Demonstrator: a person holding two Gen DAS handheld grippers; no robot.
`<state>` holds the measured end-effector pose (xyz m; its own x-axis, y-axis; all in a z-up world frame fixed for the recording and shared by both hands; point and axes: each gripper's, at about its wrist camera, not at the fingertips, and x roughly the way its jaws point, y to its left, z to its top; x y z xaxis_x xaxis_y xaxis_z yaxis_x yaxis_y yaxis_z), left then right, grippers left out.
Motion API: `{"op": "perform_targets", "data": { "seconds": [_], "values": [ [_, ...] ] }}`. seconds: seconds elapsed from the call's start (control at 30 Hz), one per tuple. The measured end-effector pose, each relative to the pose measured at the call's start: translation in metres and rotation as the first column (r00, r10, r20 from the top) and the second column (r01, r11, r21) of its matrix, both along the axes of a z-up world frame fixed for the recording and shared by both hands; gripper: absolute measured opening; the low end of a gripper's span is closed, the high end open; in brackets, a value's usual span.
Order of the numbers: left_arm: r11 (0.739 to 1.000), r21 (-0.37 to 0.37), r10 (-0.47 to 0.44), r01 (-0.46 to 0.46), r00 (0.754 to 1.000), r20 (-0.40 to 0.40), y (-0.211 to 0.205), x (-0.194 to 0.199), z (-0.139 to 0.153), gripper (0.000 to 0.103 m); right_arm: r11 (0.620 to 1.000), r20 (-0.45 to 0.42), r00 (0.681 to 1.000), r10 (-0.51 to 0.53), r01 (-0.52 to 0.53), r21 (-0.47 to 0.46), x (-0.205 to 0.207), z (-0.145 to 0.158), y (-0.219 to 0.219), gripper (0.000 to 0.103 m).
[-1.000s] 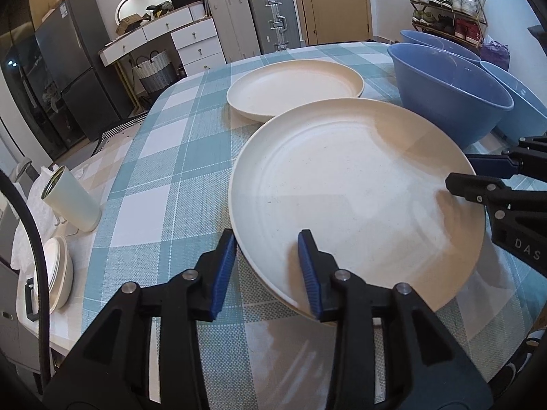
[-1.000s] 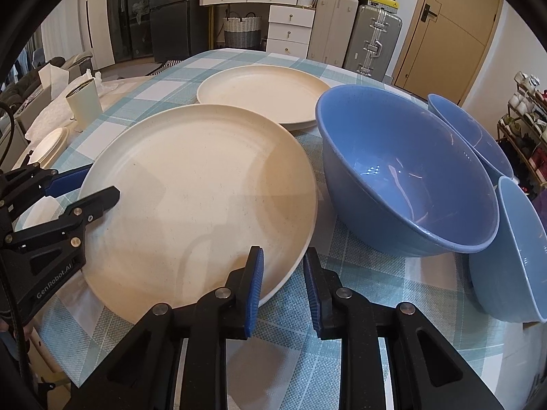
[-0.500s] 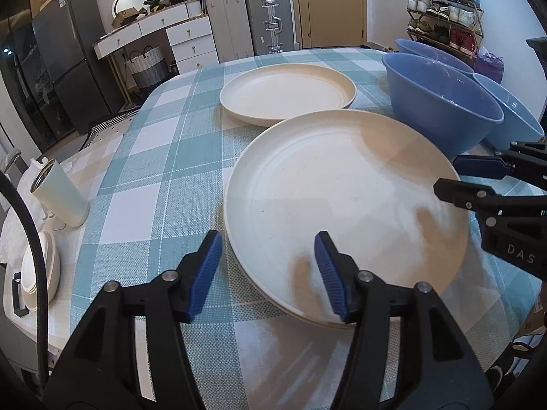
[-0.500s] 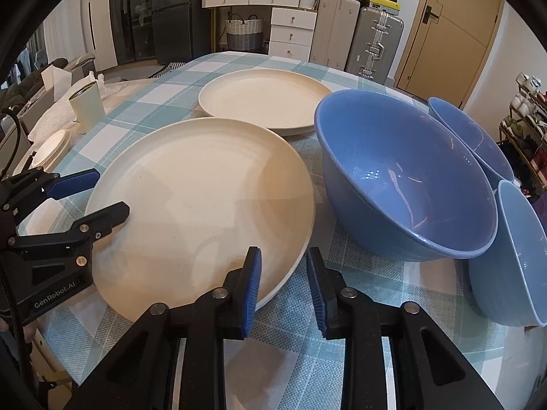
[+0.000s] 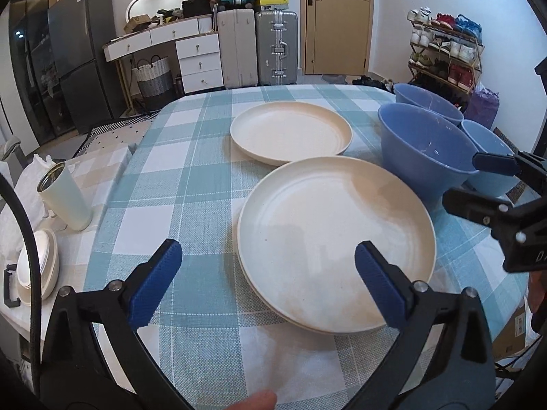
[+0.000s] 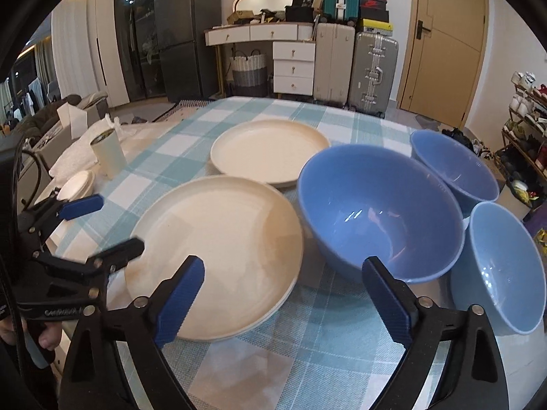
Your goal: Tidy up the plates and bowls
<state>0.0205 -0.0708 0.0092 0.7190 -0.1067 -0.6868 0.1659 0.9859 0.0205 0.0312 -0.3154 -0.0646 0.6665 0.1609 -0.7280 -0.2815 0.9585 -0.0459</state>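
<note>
Left tongs (image 5: 268,275) and right tongs (image 6: 283,295) both opening wide, nothing between pads. Near cream round plates (image 5: 336,239) stacked on checked worktop (image 5: 164,177); far cream plate (image 5: 290,131) and three blue bowls (image 6: 379,210) unstacked.

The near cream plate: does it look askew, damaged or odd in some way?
Slightly. The near cream plate lies on another plate, whose rim shows at its lower left edge, so the stack is a little offset. Faint brownish patches mark its surface. No crack or chip is visible, and nothing is spilled on the checked tablecloth.
</note>
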Motion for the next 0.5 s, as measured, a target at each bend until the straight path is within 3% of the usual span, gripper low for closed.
{"op": "perform_targets", "data": {
  "seconds": [0.5],
  "values": [
    [0.999, -0.034, 0.038, -0.035, 0.997, 0.069, 0.002, 0.008, 0.048, 0.101, 0.996, 0.069, 0.995, 0.072, -0.075, 0.049, 0.020, 0.060, -0.011, 0.102]
  ]
}}
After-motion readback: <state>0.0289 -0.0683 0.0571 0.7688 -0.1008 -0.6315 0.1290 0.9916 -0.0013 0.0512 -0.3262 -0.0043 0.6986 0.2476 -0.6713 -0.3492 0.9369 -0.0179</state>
